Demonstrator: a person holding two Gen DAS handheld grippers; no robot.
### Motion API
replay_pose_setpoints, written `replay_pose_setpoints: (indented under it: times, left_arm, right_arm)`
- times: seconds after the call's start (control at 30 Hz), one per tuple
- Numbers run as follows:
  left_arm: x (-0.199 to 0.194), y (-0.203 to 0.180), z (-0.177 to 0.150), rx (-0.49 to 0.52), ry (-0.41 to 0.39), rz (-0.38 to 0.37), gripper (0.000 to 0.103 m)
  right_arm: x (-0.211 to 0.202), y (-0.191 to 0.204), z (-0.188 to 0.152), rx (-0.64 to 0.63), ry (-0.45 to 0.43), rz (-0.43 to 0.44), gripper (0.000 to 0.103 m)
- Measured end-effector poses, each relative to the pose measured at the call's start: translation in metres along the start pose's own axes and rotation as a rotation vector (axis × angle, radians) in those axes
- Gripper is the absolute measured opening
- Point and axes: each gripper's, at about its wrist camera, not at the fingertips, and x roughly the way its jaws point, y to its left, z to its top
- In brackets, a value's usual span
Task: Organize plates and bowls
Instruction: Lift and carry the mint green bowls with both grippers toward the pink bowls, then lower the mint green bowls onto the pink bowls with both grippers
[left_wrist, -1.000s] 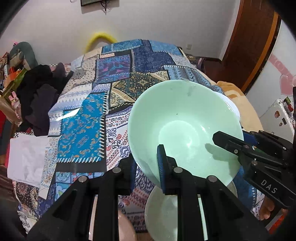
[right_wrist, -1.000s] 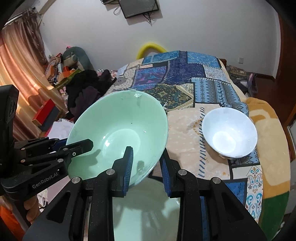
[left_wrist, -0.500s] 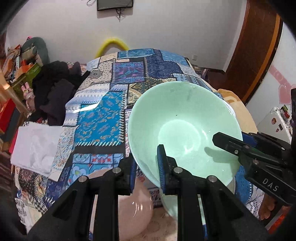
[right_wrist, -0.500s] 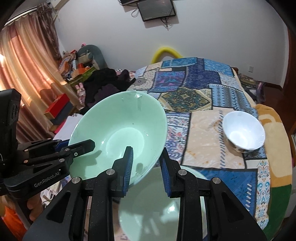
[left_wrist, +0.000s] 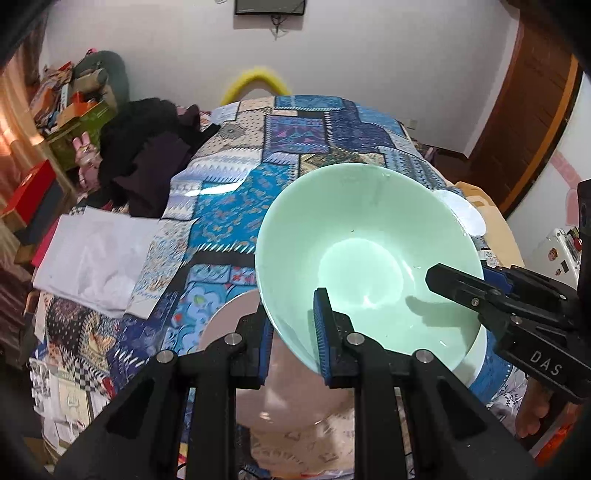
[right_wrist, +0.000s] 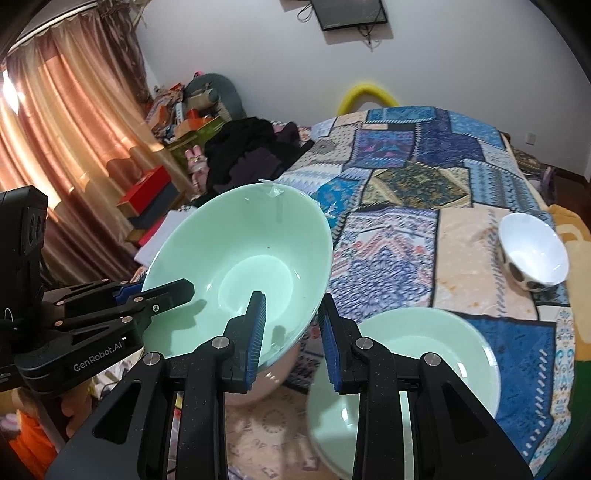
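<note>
Large mint-green bowl: glossy, deep, empty; tilted, raised clear of the bed, its rim gripped on two opposite sides. Small flecks cling to the far rim.

Pink bowl: pale, glossy; upright on the bed near its front edge, directly under the raised green bowl and partly hidden by it.

Mint-green plate: shallow, glossy, empty; flat on the bed by the front edge, just right of the pink bowl.

White bowl: small, empty, dark spots on its outer wall; upright near the bed's right edge, well apart from the others.
</note>
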Motion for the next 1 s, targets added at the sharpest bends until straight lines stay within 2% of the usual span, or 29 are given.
replay_pose_setpoints:
  times: [0.4,1.0]
  left_arm:
    - [0.008,0.040,-0.030,-0.075,0.053,0.026,0.020]
    - [0.045,0.062,-0.057,-0.124,0.152,0.036,0.020]
  right_arm:
    - [0.030,0.027,-0.016,-0.033,0.082,0.041,0.026]
    - [0.069,0.029,-0.037,-0.026,0.205,0.048,0.026]
